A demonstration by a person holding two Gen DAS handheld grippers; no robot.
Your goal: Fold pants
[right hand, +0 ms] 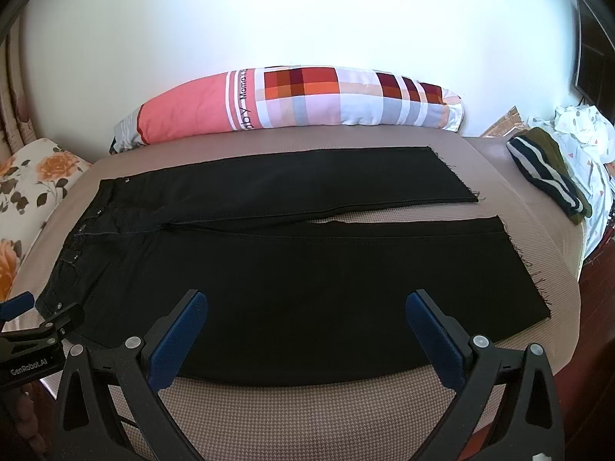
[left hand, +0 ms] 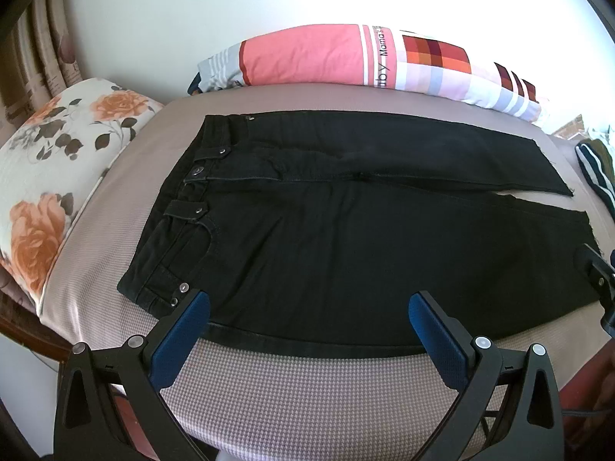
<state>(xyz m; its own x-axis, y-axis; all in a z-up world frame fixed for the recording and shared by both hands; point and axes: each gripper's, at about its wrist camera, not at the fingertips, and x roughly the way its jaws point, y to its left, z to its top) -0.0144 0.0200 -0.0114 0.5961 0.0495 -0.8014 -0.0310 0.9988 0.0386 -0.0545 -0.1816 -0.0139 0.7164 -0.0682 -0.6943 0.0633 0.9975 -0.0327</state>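
Observation:
Black pants (left hand: 346, 238) lie flat on the bed, waistband to the left, both legs running right with frayed hems. In the right wrist view the pants (right hand: 307, 276) show full length, the two legs slightly apart at the hems. My left gripper (left hand: 309, 307) hovers open over the near edge by the waist and hip. My right gripper (right hand: 307, 307) is open above the near leg's lower edge. Nothing sits between either pair of blue pads. The left gripper (right hand: 30, 319) also shows at the left edge of the right wrist view, beside the waistband corner.
The bed cover (left hand: 300, 395) is a pinkish houndstooth sheet. A long pink and checked bolster (right hand: 300, 100) lies along the wall. A floral pillow (left hand: 50, 176) sits left. A striped and olive garment (right hand: 546, 176) and white cloth (right hand: 584, 134) lie right.

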